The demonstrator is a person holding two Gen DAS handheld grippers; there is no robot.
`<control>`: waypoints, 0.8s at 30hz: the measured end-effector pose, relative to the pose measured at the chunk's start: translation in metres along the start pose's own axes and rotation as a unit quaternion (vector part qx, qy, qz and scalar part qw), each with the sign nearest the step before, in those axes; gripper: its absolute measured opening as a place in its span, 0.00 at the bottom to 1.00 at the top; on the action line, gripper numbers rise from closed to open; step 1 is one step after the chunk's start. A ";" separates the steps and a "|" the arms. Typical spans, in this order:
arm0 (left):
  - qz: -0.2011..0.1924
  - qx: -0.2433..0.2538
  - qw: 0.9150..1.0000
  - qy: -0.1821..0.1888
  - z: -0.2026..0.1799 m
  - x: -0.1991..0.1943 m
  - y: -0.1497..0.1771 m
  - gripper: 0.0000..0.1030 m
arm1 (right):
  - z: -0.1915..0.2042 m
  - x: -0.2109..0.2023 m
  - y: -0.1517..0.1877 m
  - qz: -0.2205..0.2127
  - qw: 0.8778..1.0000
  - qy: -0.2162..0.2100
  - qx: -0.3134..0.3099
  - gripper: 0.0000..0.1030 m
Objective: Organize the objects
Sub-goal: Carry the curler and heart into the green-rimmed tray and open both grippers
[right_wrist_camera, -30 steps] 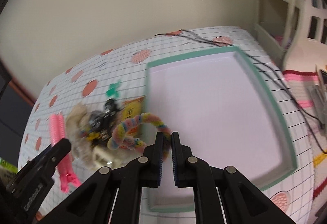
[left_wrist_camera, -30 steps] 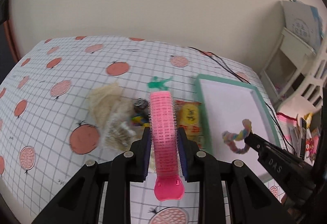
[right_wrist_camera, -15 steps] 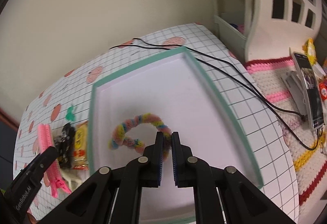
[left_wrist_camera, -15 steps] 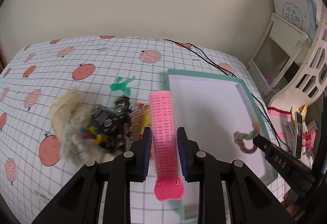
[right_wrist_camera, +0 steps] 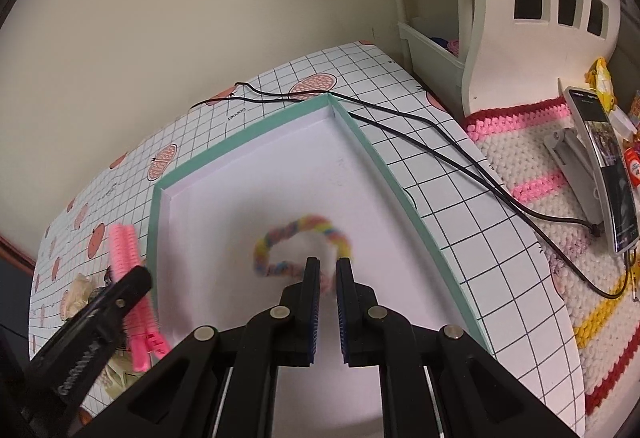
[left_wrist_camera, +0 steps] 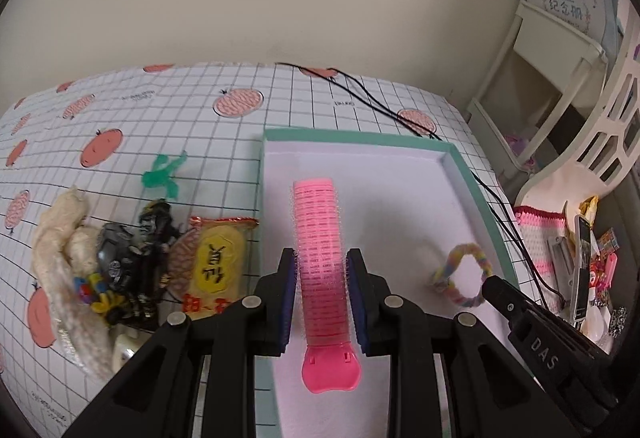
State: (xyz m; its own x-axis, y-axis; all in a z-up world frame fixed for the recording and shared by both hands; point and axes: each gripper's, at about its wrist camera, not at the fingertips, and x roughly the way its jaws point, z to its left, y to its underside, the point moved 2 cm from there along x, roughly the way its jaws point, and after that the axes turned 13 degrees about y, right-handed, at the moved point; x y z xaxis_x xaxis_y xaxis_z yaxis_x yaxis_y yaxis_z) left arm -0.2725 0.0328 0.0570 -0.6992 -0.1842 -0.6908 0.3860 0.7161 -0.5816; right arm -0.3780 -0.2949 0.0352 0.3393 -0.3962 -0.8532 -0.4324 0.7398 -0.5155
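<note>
Risk sits with both loads: the left tool (left_wrist_camera: 322, 292) grips a pink hair roller (left_wrist_camera: 319, 238) above the tray (left_wrist_camera: 476, 194), while the right tool (right_wrist_camera: 328, 280), parted, apparently lets the blurred rainbow loop (right_wrist_camera: 302, 238) fall, perhaps bouncing out.

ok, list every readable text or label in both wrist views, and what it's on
"DAS" on the right hand-held gripper finger, seen from the left wrist view.
"毕业纪念册" on the pale booklet on the shelf.
Yellow snack packet: large characters, upside down, not legible.
Tablecloth: small printed words, too small to read.
Left hand-held gripper finger, in the right wrist view: lettering blurred.
Phone screen: nothing readable.
</note>
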 end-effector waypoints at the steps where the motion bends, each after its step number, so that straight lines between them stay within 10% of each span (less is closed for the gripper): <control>1: 0.002 -0.005 1.000 0.002 0.000 0.002 0.000 0.25 | 0.000 0.001 0.000 0.000 1.000 0.000 -0.001 0.09; 24: -0.011 -0.077 0.997 0.014 0.021 -0.010 0.007 0.30 | 0.006 -0.007 0.005 -0.005 1.000 0.018 -0.024 0.20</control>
State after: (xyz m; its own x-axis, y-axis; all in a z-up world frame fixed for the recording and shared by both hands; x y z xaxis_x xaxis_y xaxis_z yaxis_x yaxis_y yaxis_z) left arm -0.2501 0.0261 0.0510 -0.7236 -0.1840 -0.6652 0.2741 0.8079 -0.5217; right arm -0.3769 -0.2852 0.0388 0.3135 -0.4235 -0.8499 -0.4690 0.7092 -0.5264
